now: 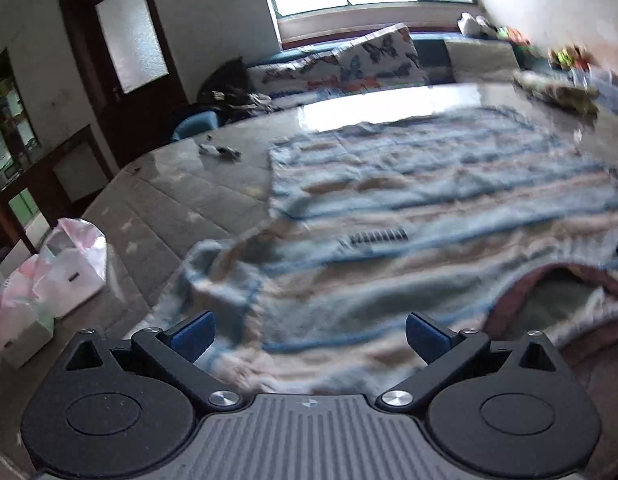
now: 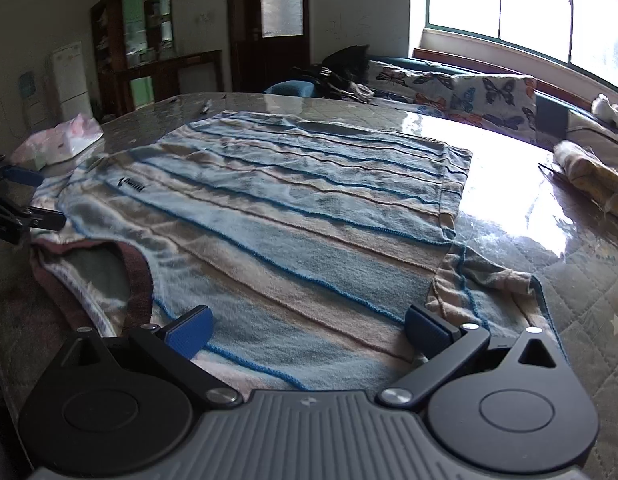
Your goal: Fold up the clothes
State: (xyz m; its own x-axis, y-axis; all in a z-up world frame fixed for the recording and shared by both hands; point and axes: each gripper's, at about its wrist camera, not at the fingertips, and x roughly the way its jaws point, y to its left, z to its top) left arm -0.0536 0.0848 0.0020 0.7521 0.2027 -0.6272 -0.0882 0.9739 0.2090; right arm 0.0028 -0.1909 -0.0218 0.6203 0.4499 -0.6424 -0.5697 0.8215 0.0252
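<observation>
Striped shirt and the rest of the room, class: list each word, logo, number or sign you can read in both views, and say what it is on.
Dark logo on the chest of the striped shirt: a short printed word, upside down and too small to read for certain.
The same logo in the left wrist view: blurred into bars, unreadable.
Boxes on the shelves: too small to read.
No other text shows.

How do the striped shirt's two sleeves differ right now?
The left sleeve is bunched and crumpled beside the body of the shirt; the right sleeve lies flatter, spread outward on the quilted surface. The left sleeve looks mostly pale blue, the right browner. Both are short and striped.
</observation>
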